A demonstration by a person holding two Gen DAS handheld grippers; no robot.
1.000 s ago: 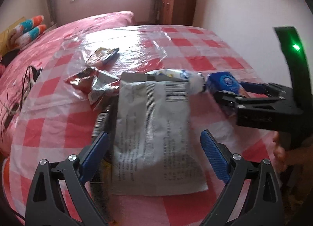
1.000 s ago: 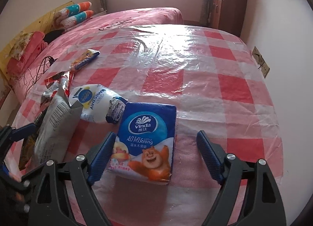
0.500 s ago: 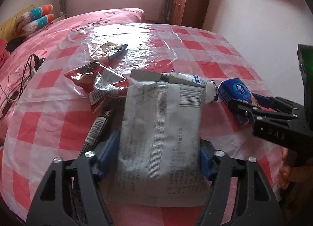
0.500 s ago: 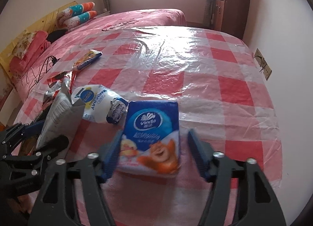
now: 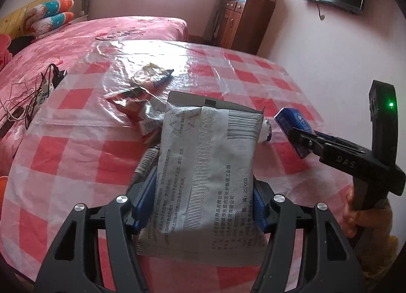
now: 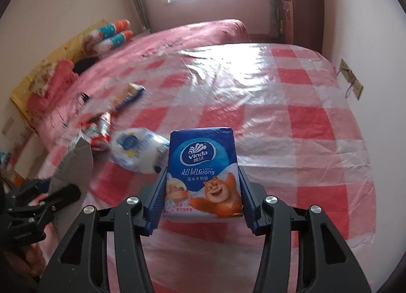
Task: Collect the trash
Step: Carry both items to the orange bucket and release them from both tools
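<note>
Left wrist view showing left gripper point(image 5: 203, 204) pinching grey printed pouch point(image 5: 208, 178), right gripper point(image 6: 201, 199) clamping blue tissue pack point(image 6: 203, 168), wrappers point(image 5: 137, 97) lying at eleven o'clock on checked tablecloth point(image 5: 76, 156).

A: Item held? 
B: Left gripper point(image 5: 204, 200), blue pads clamped on a grey printed foil bag point(image 5: 206, 181).

A: Elsewhere? 
B: Right gripper point(image 5: 295, 138) grips a blue tissue pack point(image 5: 291, 120); red crumpled wrappers point(image 5: 132, 101) on the checked tablecloth point(image 5: 76, 145).
</note>
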